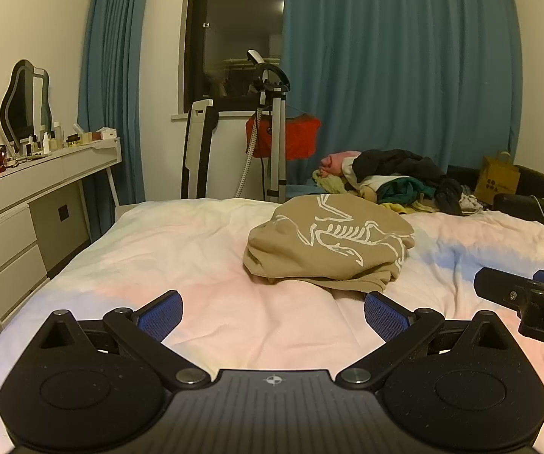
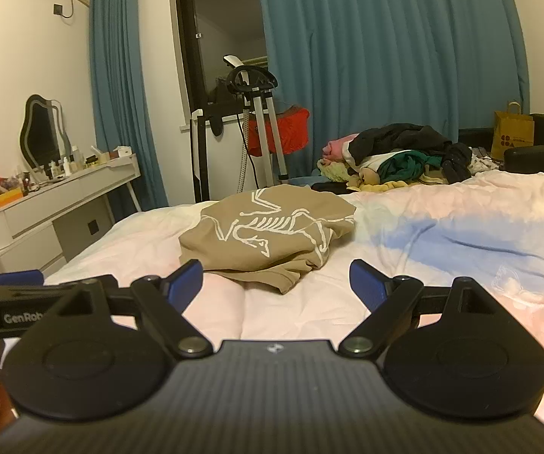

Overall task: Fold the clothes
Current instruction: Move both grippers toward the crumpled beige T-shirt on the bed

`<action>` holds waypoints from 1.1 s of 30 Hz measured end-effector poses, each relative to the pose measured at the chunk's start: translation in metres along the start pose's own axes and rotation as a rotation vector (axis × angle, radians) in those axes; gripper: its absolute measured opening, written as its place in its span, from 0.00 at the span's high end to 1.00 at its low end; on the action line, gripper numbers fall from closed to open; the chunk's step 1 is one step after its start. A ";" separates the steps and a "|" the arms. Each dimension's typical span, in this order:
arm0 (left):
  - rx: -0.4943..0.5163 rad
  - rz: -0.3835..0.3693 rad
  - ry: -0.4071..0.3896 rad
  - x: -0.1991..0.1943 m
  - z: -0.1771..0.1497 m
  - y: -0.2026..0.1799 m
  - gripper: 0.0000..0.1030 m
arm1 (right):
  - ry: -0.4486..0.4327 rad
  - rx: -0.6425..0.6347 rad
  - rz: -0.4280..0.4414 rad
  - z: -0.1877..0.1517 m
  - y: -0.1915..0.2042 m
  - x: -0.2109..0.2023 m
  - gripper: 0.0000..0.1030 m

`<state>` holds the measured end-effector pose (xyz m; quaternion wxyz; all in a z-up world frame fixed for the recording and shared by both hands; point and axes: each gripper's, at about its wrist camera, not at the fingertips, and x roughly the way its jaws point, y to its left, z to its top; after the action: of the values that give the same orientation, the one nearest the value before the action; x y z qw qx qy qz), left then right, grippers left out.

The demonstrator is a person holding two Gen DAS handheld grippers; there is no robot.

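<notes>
A tan shirt [image 1: 328, 242] with a white skeleton print lies crumpled on the pastel bed cover [image 1: 196, 257]. It also shows in the right wrist view [image 2: 268, 234]. My left gripper [image 1: 273, 316] is open and empty, low over the bed, just short of the shirt's near edge. My right gripper [image 2: 275, 283] is open and empty, also just short of the shirt's near hem. The right gripper shows at the right edge of the left wrist view [image 1: 529, 295]. The left gripper shows at the left edge of the right wrist view [image 2: 10, 291].
A pile of mixed clothes [image 1: 396, 181] lies at the bed's far end. A white dresser [image 1: 25, 204] with a mirror and bottles stands left. A garment steamer [image 1: 272, 128] stands by the window. A yellow paper bag [image 1: 499, 181] sits far right.
</notes>
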<state>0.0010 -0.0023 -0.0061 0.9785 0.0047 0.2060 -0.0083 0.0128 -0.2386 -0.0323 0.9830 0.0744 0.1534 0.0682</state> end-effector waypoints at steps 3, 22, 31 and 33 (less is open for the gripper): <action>-0.006 0.003 -0.002 -0.001 0.000 0.001 0.00 | -0.004 0.007 0.001 0.000 0.000 0.001 0.17; 0.005 0.028 -0.020 0.002 -0.001 0.006 0.00 | 0.007 0.003 -0.012 -0.001 0.001 0.005 0.17; 0.025 0.023 0.022 0.016 0.016 0.014 0.00 | 0.035 0.038 -0.064 -0.011 -0.004 0.021 0.17; 0.047 0.025 0.019 0.020 0.021 0.015 0.00 | 0.042 0.049 -0.070 -0.014 -0.005 0.025 0.17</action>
<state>0.0278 0.0118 0.0054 0.9761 0.0305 0.2150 -0.0011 0.0325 -0.2374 -0.0536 0.9792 0.0915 0.1781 0.0313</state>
